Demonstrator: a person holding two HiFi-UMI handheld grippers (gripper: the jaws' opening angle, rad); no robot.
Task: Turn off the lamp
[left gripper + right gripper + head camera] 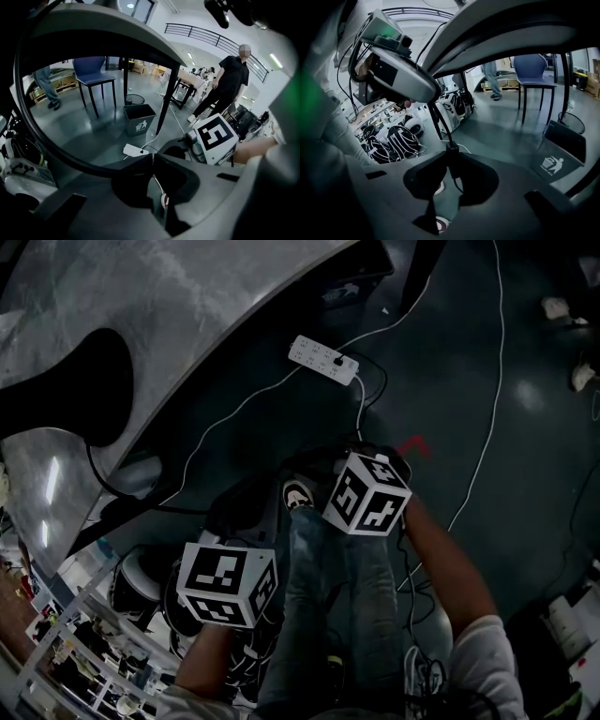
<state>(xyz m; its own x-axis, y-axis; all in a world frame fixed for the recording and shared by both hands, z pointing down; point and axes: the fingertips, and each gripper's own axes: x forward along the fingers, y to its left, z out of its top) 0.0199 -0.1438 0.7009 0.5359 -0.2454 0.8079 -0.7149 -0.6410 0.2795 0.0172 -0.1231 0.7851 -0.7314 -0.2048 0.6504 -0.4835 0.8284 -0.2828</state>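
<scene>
Pinching the thin black lamp cord (439,119) at its small inline switch box (452,149), the right gripper (452,157) has its jaws closed tight; the left gripper (152,157) has its jaws clamped on the same cord nearby, beside the grey desk (187,315).

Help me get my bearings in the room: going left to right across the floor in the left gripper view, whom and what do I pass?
Legs of a person in jeans → blue chair → black waste bin → person in black.
</scene>
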